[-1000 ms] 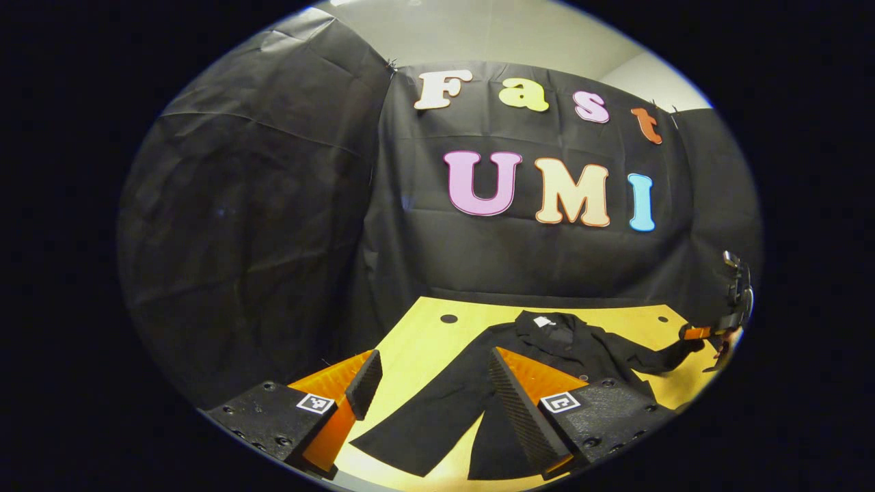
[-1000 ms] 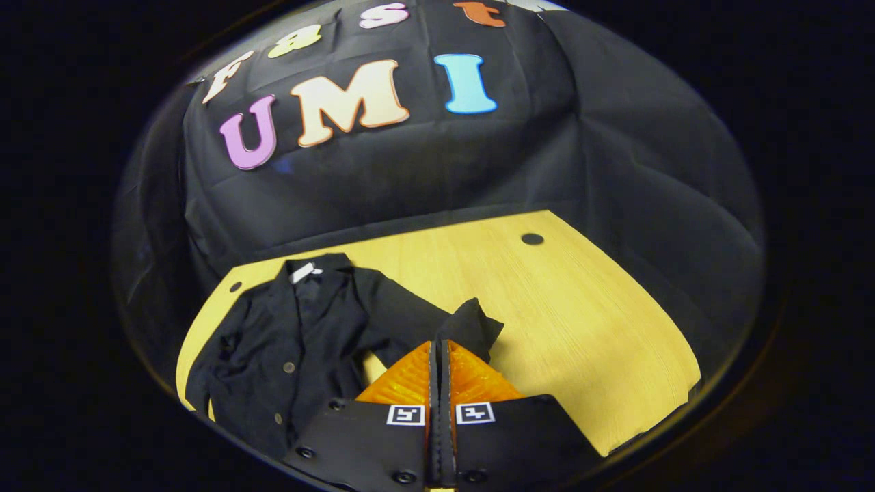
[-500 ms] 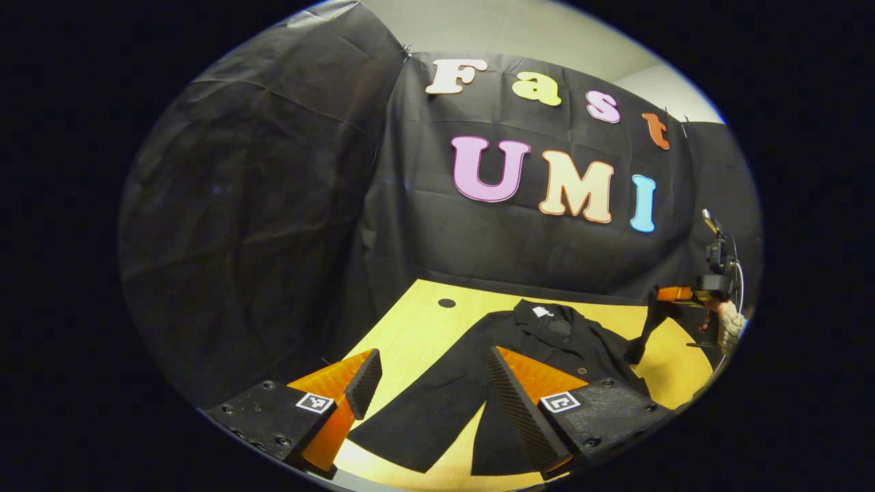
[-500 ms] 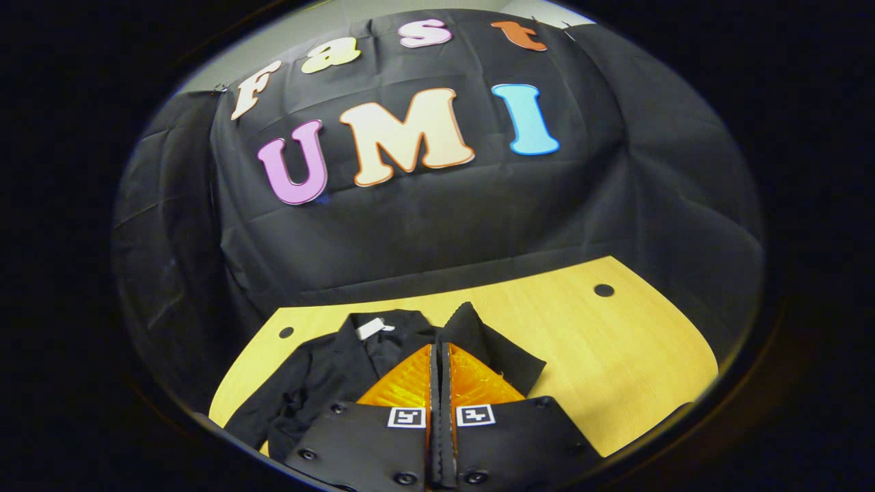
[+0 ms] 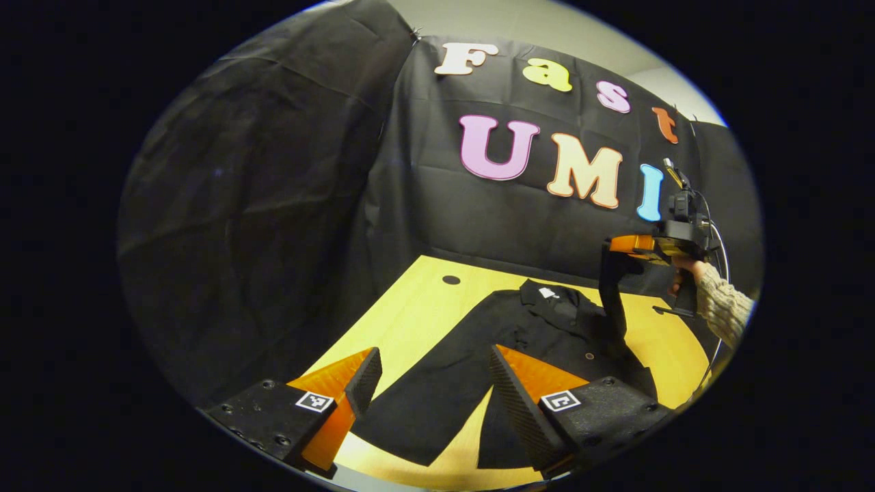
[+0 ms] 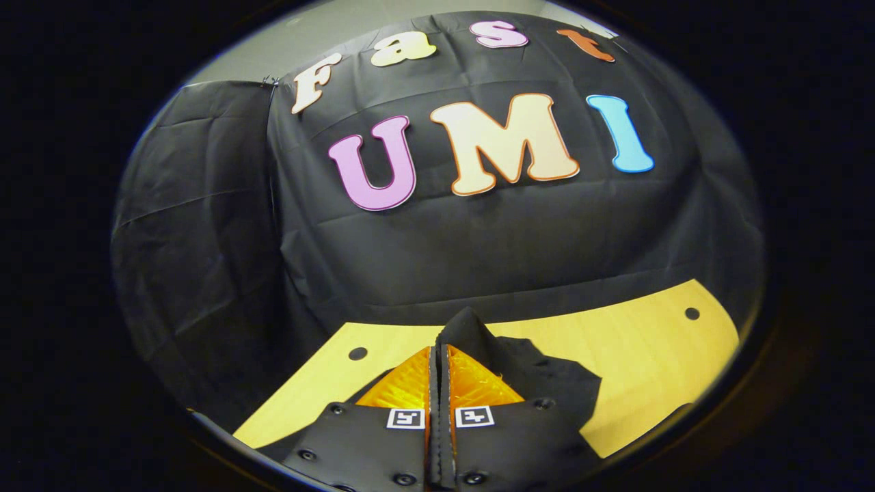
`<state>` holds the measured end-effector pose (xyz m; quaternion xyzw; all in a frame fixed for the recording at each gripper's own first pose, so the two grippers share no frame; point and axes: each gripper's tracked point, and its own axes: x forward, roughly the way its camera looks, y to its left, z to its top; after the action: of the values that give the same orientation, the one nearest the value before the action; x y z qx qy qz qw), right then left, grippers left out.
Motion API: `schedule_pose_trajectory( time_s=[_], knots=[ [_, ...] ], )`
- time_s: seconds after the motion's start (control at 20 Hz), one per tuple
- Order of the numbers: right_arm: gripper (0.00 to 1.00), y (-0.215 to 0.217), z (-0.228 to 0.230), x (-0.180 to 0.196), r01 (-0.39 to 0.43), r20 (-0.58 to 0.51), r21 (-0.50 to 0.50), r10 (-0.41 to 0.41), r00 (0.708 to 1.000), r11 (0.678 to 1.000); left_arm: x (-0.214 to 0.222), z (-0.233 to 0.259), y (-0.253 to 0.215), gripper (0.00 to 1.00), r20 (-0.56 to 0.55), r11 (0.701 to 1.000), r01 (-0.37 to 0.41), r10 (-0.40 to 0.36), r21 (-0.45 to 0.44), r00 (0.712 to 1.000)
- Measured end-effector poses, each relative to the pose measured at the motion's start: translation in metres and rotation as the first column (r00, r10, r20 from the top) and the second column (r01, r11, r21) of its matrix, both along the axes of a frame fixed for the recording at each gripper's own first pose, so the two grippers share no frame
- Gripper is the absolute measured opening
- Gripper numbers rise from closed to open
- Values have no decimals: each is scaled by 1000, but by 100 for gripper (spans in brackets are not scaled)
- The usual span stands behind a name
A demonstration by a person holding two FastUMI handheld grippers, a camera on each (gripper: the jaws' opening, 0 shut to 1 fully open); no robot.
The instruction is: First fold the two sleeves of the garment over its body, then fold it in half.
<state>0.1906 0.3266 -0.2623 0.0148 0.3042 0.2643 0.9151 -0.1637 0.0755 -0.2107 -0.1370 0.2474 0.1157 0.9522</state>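
A black button-front garment [image 5: 547,328] lies spread on the yellow wooden table [image 5: 410,321], collar toward the far wall. One long sleeve [image 5: 424,403] stretches toward me in the left gripper view, passing between the fingers of my left gripper [image 5: 431,383], which is open above it. Farther off to the right, my right gripper [image 5: 618,244], held by a hand in a knit sleeve [image 5: 721,307], is shut on the other sleeve [image 5: 612,294] and holds it lifted well above the table. In the right gripper view that sleeve's cuff [image 6: 472,331] sticks up past the closed right gripper [image 6: 439,352].
Black cloth walls close the booth behind and to the left. The table [image 6: 615,348] has small dark round holes [image 5: 450,279] near its far corners. Bare wood lies to the left of the garment and to the right of the raised sleeve.
The right gripper has risen with the sleeve, from near the table surface to well above it, and swung toward the garment's body. The left gripper has stayed open over the other sleeve.
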Motion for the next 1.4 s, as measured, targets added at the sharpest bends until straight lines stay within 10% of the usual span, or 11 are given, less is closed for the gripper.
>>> schedule_pose_trajectory(
  time_s=[0.5,1.25,1.4],
  knots=[
    [2,106,-61,-27,-154,-41,1,153,987,988,-21,-39,19,96,-97,998,-55,52,-34,994],
    [7,137,-136,-31,-185,-151,16,185,971,983,-36,-94,-3,96,-217,993,-62,38,-105,975],
    [40,136,-118,-41,-203,-159,46,208,965,978,-49,-101,-3,96,-237,991,-69,39,-119,971]
  ],
)
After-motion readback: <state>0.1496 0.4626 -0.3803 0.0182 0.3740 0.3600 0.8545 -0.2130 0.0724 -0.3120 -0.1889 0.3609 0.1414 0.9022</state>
